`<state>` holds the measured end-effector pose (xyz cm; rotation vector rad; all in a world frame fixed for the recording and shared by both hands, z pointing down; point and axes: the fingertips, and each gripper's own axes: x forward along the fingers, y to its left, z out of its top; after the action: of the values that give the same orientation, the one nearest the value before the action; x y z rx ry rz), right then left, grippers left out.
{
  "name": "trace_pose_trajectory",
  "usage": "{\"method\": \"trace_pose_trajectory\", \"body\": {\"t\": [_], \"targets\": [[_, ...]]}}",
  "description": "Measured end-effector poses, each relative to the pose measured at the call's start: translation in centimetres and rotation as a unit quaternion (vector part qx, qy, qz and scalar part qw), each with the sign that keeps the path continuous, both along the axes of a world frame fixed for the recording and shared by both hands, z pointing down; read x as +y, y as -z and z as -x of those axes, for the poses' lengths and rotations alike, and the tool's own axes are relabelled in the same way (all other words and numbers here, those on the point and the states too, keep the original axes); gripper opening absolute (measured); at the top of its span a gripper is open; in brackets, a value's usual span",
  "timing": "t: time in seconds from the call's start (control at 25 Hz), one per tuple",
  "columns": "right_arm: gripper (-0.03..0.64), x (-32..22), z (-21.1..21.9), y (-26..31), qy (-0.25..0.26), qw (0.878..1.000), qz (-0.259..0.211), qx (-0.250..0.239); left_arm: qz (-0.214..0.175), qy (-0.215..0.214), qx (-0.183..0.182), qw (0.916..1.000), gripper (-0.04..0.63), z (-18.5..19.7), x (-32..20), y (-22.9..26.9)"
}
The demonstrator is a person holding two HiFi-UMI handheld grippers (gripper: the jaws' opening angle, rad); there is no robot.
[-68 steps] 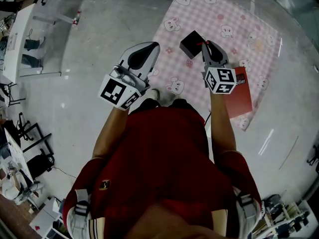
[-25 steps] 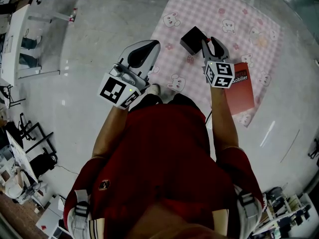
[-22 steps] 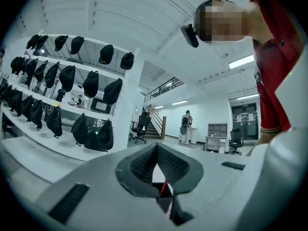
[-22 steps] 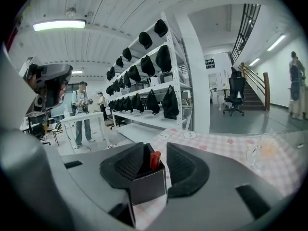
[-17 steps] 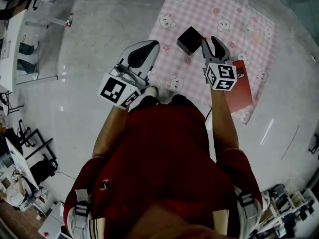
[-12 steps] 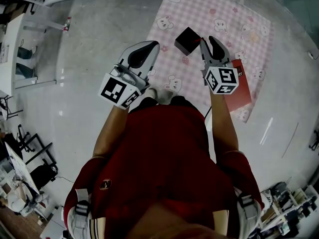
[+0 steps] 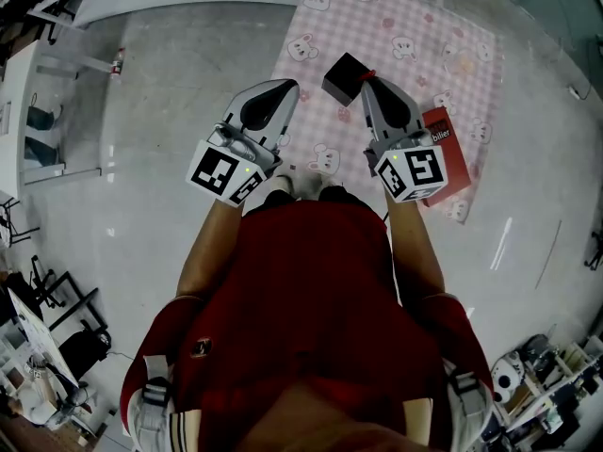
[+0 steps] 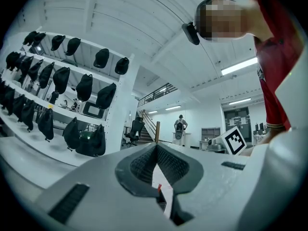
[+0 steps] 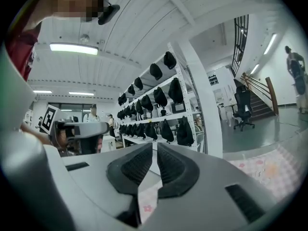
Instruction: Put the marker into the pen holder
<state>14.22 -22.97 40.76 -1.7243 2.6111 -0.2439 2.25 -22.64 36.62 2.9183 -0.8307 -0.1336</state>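
The pen holder (image 7: 342, 78) is a small black box standing on the pink checked mat (image 7: 405, 26). The marker's red end (image 7: 369, 73) shows at the holder's right edge, just ahead of my right gripper (image 7: 366, 81). In the right gripper view, my right gripper (image 9: 155, 146) is closing its jaws to a thin slit, and nothing is between them. My left gripper (image 7: 285, 87) hovers left of the holder, shut and empty. Through the notch under my left gripper's (image 8: 155, 146) pads I glimpse the red marker end (image 8: 159, 188) and the holder (image 8: 162, 203).
A red book (image 7: 450, 153) lies on the mat under and right of my right gripper. White tables (image 7: 47, 92) stand far left on the glossy floor. The person's shoes (image 7: 301, 185) rest at the mat's near edge.
The right gripper's jaws stood wide beside the holder and have now come almost together. That gripper has drifted slightly left. The left gripper has hardly moved.
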Motion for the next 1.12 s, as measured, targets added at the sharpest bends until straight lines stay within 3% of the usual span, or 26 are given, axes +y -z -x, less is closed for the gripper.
{"method": "trace_pose_trajectory", "body": {"t": [0.4, 1.12], "targets": [[0.0, 2.5, 2.8, 3.7, 0.007, 0.999, -0.031, -0.015, -0.015, -0.021, 0.001, 0.9997, 0.006, 0.2, 0.9, 0.6], [-0.002, 5.5, 3.7, 4.1, -0.023, 0.999, -0.039, 0.006, -0.023, -0.066, 0.009, 0.9975, 0.006, -0.1, 2.4, 0.8]]}}
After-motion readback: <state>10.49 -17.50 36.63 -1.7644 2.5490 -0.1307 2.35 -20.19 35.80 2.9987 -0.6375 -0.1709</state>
